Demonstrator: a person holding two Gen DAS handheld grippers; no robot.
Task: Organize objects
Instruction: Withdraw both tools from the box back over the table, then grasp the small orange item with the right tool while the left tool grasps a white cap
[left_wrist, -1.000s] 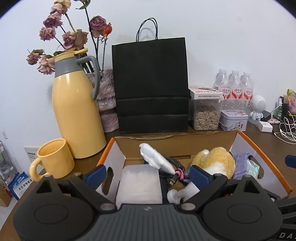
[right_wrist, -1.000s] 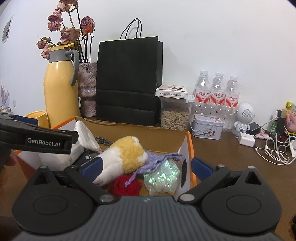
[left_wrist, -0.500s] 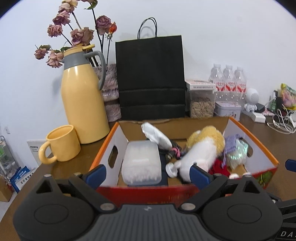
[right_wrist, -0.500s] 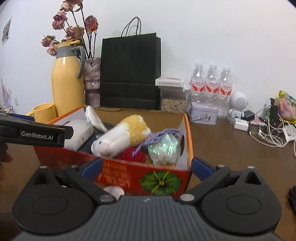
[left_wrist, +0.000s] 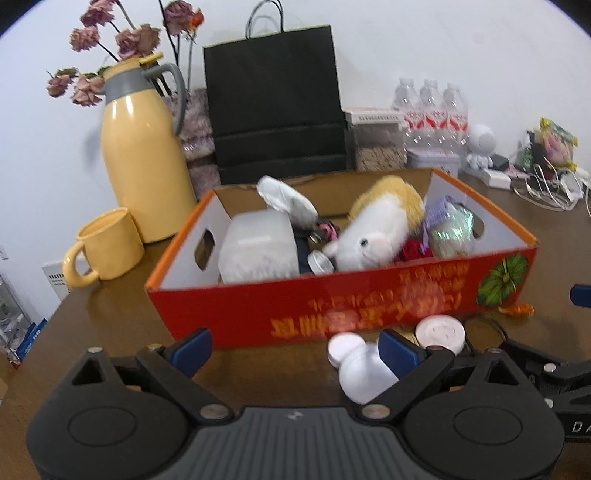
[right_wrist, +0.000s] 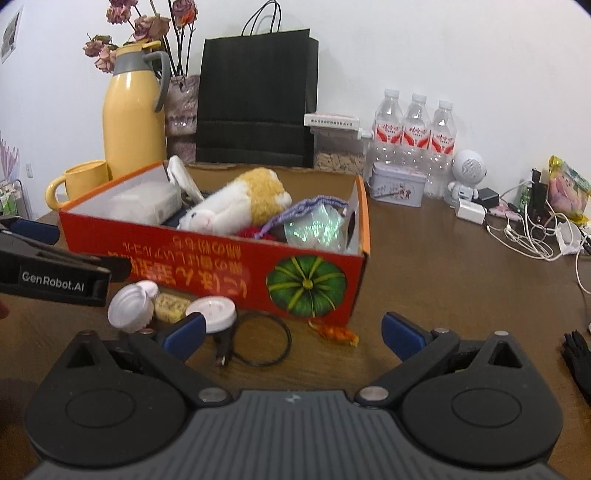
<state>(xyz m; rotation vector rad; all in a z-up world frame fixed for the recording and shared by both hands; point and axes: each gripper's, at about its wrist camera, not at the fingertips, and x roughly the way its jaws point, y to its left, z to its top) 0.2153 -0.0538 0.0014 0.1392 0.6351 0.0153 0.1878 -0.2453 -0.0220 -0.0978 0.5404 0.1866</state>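
Both your jaws stand open and empty. The small white plastic screw-cap jar on the brown worktop looks light, rigid, slick; grip across its ribbed lid.

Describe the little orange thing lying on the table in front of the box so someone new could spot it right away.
Find the red cardboard box with the green pumpkin picture on its front. Just below that pumpkin, on the brown table, lies a small orange goldfish-like figure. It is the only orange item there; its neighbours are a black ring and white round lids.
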